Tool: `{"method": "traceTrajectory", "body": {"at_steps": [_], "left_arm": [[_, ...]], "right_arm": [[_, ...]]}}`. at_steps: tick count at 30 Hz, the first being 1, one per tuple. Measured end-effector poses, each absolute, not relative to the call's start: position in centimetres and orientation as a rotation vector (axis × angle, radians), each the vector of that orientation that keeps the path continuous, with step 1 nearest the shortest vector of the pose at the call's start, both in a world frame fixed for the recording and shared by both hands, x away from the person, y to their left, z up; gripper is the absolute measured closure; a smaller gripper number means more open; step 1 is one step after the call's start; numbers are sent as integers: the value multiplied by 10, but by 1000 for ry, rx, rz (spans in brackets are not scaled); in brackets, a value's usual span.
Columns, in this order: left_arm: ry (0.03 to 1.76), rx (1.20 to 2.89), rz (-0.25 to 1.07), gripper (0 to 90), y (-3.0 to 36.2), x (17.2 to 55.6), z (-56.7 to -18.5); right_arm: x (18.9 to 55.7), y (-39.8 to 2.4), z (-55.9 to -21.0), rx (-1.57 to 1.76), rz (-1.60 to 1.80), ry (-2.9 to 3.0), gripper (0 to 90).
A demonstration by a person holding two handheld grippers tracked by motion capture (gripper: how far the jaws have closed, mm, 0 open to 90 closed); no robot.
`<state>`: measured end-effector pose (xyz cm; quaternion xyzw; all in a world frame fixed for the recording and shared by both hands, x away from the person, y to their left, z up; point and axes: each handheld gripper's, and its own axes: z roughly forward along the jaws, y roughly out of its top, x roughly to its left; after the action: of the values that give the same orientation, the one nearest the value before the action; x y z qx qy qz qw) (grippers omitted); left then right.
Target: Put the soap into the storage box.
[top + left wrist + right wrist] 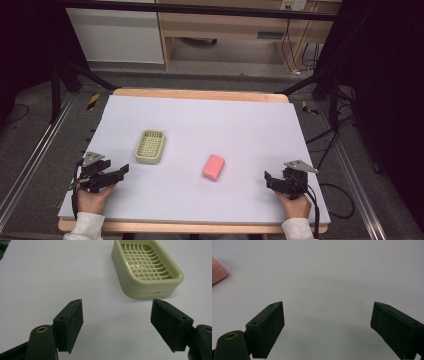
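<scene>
Lying flat near the middle of the white table [200,125], the pink soap bar [214,166] is sitting apart from the pale green soap dish [150,146] at its ten o'clock. The left gripper [122,170] is resting at the dish's seven o'clock, jaws standing wide with nothing between them. The right gripper [267,179] is waiting at the soap's four o'clock, jaws spread wide, gripping nothing.

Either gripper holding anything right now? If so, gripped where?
Nothing held. The left gripper and right gripper are both open over bare table; the soap dish and pink soap lie untouched.
</scene>
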<state>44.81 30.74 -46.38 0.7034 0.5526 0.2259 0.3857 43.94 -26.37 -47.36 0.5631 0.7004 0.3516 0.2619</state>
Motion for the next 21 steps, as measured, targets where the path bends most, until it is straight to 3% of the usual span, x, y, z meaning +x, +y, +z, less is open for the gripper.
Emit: {"method": "traceTrajectory", "body": {"at_steps": [21], "left_arm": [[1310,1832,581,243,275,439,-453]], "right_arm": [[436,-263,-472,1513,964,1875,125]]}}
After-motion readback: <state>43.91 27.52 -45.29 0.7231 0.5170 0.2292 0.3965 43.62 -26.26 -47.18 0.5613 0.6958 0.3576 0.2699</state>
